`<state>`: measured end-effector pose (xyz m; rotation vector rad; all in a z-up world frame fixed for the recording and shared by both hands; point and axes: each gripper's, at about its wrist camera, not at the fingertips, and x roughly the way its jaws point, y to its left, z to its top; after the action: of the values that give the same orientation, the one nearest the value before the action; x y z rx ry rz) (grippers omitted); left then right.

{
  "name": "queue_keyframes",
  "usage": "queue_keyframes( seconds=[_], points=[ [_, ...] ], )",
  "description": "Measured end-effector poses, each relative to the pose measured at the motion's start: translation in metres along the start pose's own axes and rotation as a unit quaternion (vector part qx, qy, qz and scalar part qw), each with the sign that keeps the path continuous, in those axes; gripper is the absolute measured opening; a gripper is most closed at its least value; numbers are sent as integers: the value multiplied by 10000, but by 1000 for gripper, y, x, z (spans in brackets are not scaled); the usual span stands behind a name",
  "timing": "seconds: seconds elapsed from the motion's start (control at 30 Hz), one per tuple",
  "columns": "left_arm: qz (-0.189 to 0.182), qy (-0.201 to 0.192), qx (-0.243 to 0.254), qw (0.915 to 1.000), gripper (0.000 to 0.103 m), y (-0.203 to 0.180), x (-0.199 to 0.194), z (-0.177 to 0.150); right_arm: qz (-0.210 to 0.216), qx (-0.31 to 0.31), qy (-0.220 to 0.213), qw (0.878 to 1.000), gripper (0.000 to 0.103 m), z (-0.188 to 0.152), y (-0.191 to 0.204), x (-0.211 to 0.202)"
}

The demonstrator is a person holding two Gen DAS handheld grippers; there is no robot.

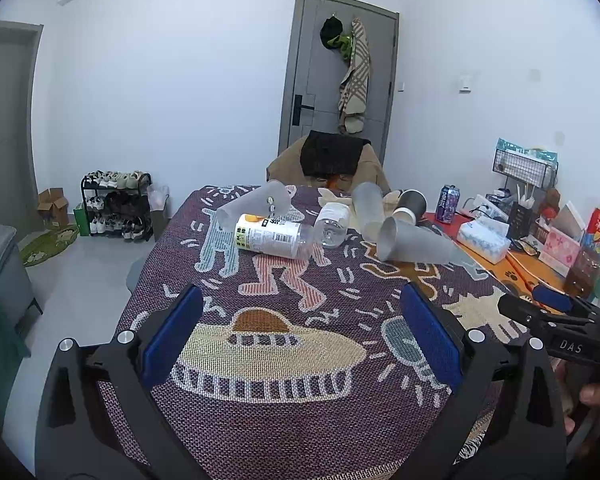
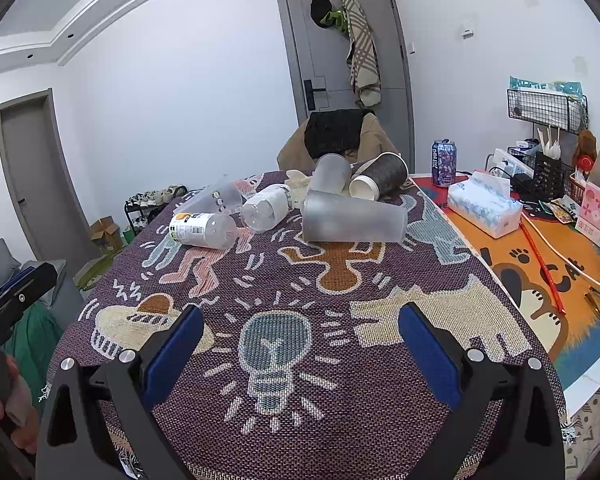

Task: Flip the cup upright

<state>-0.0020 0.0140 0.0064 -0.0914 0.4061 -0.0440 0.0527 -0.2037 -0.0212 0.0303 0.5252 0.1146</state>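
Note:
Several cups lie on their sides at the far end of the patterned cloth (image 2: 300,280). A large frosted cup (image 2: 352,222) (image 1: 414,242) lies nearest. A second frosted cup (image 2: 330,174) (image 1: 368,208) and a dark paper cup (image 2: 382,176) (image 1: 410,204) lie behind it. A third frosted cup (image 2: 216,198) (image 1: 256,202) lies at the left. My left gripper (image 1: 300,332) is open and empty over the near cloth. My right gripper (image 2: 300,340) is open and empty, well short of the cups, and also shows at the right in the left wrist view (image 1: 548,308).
Two plastic bottles (image 2: 204,230) (image 2: 266,210) lie among the cups. A tissue pack (image 2: 484,204), a soda can (image 2: 443,162), a wire rack (image 2: 548,108) and boxes crowd the orange mat on the right. A chair (image 2: 336,136) stands behind the table.

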Motion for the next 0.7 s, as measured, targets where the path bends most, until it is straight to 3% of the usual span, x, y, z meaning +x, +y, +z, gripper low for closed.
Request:
queue_keyframes(
  seconds=[0.7],
  points=[
    [-69,-44,35,10000,98,-4,-1,3,-41,139,-50,9999,96,3,-11,-4]
  ],
)
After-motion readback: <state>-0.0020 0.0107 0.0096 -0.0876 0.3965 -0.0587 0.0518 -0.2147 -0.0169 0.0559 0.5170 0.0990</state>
